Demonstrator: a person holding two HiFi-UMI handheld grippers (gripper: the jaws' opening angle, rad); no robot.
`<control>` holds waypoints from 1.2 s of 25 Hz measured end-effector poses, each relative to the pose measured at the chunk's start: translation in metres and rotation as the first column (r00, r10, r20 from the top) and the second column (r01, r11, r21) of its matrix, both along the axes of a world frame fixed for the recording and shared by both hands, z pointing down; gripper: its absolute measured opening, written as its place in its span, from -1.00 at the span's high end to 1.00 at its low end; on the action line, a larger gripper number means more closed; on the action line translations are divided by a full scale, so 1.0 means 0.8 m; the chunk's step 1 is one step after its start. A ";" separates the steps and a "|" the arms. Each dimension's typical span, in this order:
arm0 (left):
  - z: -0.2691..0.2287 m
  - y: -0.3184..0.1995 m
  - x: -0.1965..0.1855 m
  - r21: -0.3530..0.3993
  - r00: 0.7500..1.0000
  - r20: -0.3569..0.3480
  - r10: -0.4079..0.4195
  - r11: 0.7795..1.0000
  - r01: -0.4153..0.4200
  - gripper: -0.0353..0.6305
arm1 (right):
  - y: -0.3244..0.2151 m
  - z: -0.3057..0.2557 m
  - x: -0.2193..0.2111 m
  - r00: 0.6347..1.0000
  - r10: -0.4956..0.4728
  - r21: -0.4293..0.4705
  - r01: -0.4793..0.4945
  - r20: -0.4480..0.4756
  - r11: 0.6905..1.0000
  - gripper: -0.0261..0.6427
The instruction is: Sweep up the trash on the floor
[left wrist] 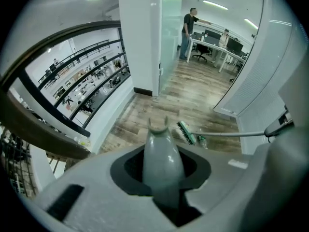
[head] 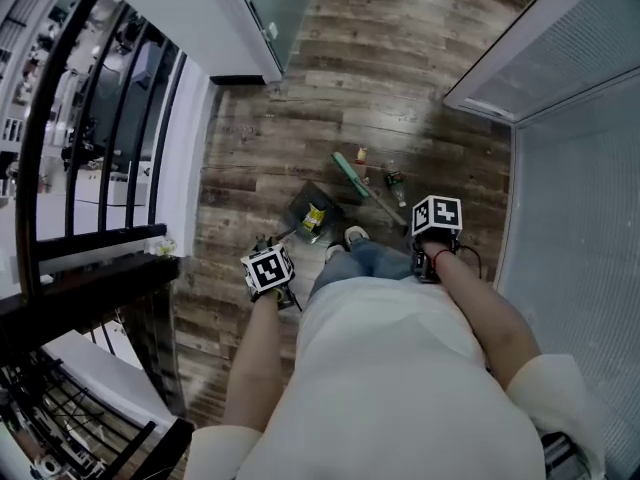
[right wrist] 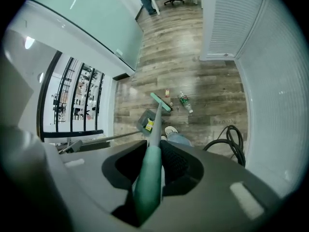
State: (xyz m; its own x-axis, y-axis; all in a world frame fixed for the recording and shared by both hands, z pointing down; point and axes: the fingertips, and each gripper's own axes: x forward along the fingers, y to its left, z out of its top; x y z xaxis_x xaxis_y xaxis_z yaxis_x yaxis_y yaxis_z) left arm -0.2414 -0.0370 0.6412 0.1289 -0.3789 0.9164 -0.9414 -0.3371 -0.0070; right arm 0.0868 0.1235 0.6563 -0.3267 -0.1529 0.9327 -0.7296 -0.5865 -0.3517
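The trash lies on the brown wood-plank floor ahead of the person's feet: a clear plastic bottle with a green label and a small pale scrap; both are just beside the green brush head of a long broom, the scrap on its far side and the bottle to its right; whether either touches the bristles cannot be told. A yellow piece of trash sits inside the dark grey long-handled dustpan, which stands on the floor to the left of the brush head and near a white shoe.

The broom's shaft runs back from the brush head to the right tool; its jaws are pressed onto the teal grip of the broom handle, which fills the gap between them. The left tool is clamped on the smooth grey dustpan handle, whose forked tip points toward the floor.

A black coiled cable lies on the floor by the white louvred wall on the right; a black metal railing guards an open drop on the left; a frosted glass panel stands beyond it; far down the corridor, people stand by bench desks.
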 end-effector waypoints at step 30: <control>0.003 -0.017 0.101 -0.015 0.959 -0.031 0.283 0.959 -0.283 0.62 | 0.096 0.034 0.012 0.944 0.314 -0.065 -0.321 -0.099 0.945 0.63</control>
